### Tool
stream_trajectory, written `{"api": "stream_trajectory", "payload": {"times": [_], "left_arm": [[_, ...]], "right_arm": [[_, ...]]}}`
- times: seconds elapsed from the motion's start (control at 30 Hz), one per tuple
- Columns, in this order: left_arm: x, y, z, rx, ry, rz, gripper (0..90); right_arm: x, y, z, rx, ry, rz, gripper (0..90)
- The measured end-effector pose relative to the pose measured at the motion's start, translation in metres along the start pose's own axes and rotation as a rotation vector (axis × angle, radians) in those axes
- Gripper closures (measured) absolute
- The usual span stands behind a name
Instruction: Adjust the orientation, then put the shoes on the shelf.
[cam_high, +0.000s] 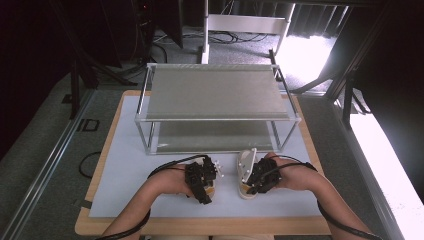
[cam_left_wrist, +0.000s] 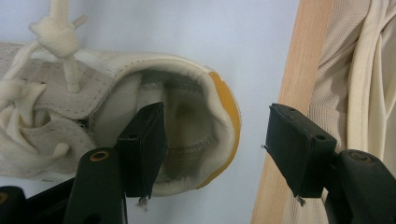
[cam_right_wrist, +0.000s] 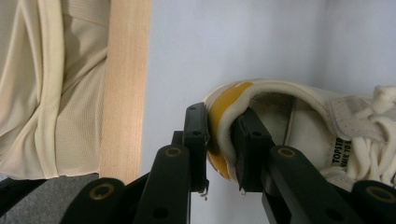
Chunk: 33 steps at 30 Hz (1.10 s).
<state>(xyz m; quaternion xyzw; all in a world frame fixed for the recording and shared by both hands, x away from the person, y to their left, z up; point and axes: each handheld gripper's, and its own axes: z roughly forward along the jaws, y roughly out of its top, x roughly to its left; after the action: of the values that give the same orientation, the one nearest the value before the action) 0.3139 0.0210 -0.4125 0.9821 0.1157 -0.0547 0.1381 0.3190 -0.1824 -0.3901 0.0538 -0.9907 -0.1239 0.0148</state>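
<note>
Left tool (cam_high: 206, 176) and right tool (cam_high: 248, 176) sit side by side in the high view, near the front edge of the table (cam_high: 125, 200), each over a pale shoe. The left shoe (cam_high: 209, 172) lies under the left tool; the right shoe (cam_high: 246, 172) is at the right tool, tilted with its sole showing. A two-tier metal rack (cam_high: 217, 95) stands just beyond both tools.

Left gripper view: the left tool (cam_left_wrist: 219, 149) stands half open. One jaw is inside the heel opening of the left shoe (cam_left_wrist: 116, 102); the other is outside, clear of the heel, over the table's wooden edge (cam_left_wrist: 289, 84). The pads do not press on the heel. Laces lie at the far left of the jaws.

Right gripper view: the right tool (cam_right_wrist: 219, 140) is clamped on the heel of the right shoe (cam_right_wrist: 299, 112), one jaw on the yellow heel tab outside, one inside the collar. The white table cover (cam_right_wrist: 224, 42) lies beyond the jaws.
</note>
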Motion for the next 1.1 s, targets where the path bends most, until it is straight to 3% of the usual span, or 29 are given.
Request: {"api": "stream_trajectory", "payload": {"times": [0.17, 0.3, 0.43, 0.47, 0.5, 0.57, 0.8, 0.87, 1.0, 1.1], "left_arm": [[0.0, 0.0, 0.0, -0.001, -0.002, -0.002, 37.4], [0.0, 0.0, 0.0, -0.002, -0.003, 0.0, 37.4], [0.0, 0.001, 0.0, -0.005, -0.01, -0.022, 38.1], [0.0, 0.001, 0.001, -0.011, -0.014, -0.039, 38.1], [0.0, 0.001, 0.001, -0.015, -0.015, -0.045, 40.1], [0.0, 0.002, 0.002, -0.014, -0.014, -0.044, 40.7], [0.001, 0.002, 0.007, 0.012, -0.025, -0.045, 48.4], [0.002, 0.001, 0.009, 0.022, -0.017, -0.031, 50.3], [0.001, 0.0, 0.01, 0.024, 0.005, -0.003, 61.9], [0.002, -0.001, 0.011, 0.017, -0.007, -0.002, 65.8]], "right_arm": [[0.003, -0.001, 0.003, -0.013, 0.053, -0.043, 76.4], [0.004, -0.004, 0.01, -0.002, 0.069, -0.06, 76.4], [0.005, -0.005, 0.011, -0.015, 0.062, -0.045, 73.5], [0.005, -0.005, 0.01, -0.022, 0.054, -0.034, 68.9], [0.005, -0.005, 0.003, -0.076, 0.037, 0.003, 58.9], [0.007, -0.003, 0.001, -0.097, 0.031, 0.027, 60.5], [0.012, 0.002, 0.014, 0.002, 0.016, 0.049, 63.1], [0.011, 0.002, 0.017, 0.024, 0.012, 0.059, 70.1], [0.011, 0.002, 0.017, 0.031, 0.019, 0.068, 72.6], [0.012, 0.003, 0.017, 0.036, 0.011, 0.072, 73.9]]}}
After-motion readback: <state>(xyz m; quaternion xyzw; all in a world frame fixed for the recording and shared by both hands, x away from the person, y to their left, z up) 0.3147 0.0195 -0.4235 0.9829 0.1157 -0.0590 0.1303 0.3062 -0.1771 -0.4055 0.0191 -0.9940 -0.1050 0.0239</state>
